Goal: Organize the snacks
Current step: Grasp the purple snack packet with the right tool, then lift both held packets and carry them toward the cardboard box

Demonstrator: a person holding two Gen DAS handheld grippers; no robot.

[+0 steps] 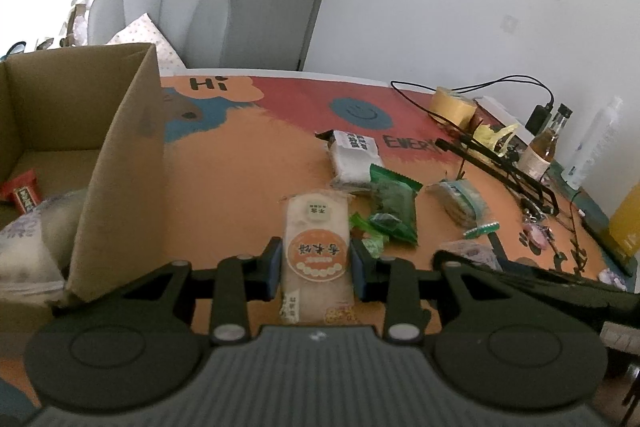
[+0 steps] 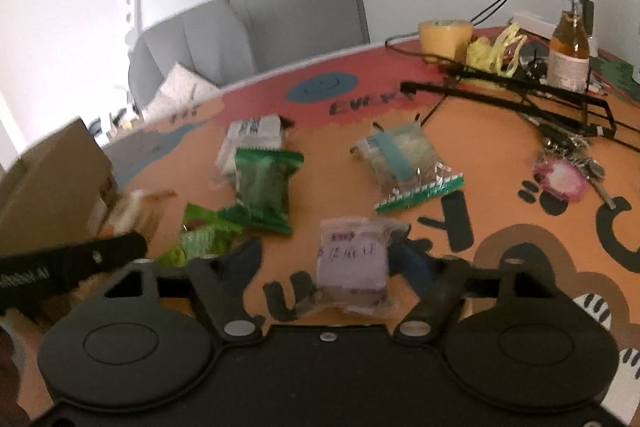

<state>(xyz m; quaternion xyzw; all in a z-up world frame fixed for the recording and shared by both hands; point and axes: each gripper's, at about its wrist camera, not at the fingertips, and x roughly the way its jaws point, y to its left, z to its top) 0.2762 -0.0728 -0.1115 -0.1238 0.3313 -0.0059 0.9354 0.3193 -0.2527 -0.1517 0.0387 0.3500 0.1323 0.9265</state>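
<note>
Your left gripper (image 1: 316,267) pinches the rice cracker pack (image 1: 316,251) midway — light, brittle; right gripper (image 2: 332,267) seemingly spread around the purple pack (image 2: 352,259).

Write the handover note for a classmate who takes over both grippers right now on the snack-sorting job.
Left hand-held gripper: shut on the orange-label rice cracker pack, beside the cardboard box.
Right hand-held gripper: open, around the purple snack pack lying on the table.
Done: a red bar lies in the box.
Left: green packs, white pack, blue-striped pack.
</note>
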